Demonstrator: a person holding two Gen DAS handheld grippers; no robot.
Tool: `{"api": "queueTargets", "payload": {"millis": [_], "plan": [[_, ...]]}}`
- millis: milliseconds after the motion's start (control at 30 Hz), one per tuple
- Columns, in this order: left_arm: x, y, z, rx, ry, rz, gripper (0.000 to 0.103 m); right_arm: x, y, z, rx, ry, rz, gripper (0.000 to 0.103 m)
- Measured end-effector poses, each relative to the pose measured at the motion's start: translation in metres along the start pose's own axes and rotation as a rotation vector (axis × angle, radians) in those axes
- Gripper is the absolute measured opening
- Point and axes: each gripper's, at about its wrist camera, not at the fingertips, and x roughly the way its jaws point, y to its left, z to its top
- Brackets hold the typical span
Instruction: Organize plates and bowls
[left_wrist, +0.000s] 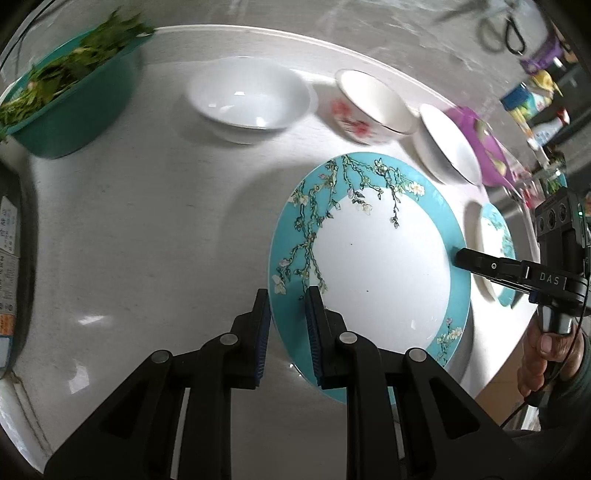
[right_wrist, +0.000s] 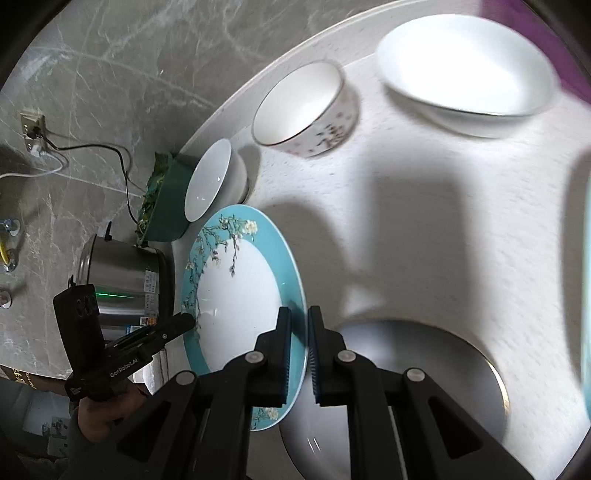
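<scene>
Both claws pinch one turquoise flowered plate (left_wrist: 376, 258) by opposite edges: the left claw (left_wrist: 288, 325) grips its near rim, the right claw (right_wrist: 298, 347) the far rim, so the plate hangs tilted above the pale table (left_wrist: 147, 221). Beyond it stand a white bowl (left_wrist: 247, 99), a pink-flowered bowl (left_wrist: 369, 107) (slightly blurred), and a green basin of leaves (left_wrist: 70, 103).

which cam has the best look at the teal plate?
Left wrist. The teal plate fills mid-frame, its whole blossom rim visible, with the left gripper and the right gripper on opposite edges. Right wrist shows the plate foreshortened and partly hidden behind its own gripper.
</scene>
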Motion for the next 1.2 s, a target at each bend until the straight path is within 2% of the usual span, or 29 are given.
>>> {"api": "queueTargets", "payload": {"millis": [233,567,900,1200], "plan": [[0.006,-0.058,-0.024,0.063,0.027,-0.021,0.017,-0.042,-0.035,-0.027,0.046,-0.049,-0.018,0.012],[0.026,-0.118,-0.074,0.118,0.064,-0.017,0.017,-0.074,-0.078,-0.066,0.101,-0.065,-0.037,0.012],[0.050,-0.130,-0.101,0.133,0.081,0.020,0.017,-0.069,-0.091,-0.088,0.081,-0.051,-0.077,0.012],[0.066,-0.132,-0.098,0.161,0.074,0.052,0.018,-0.057,-0.094,-0.093,0.077,-0.045,-0.108,0.012]]}}
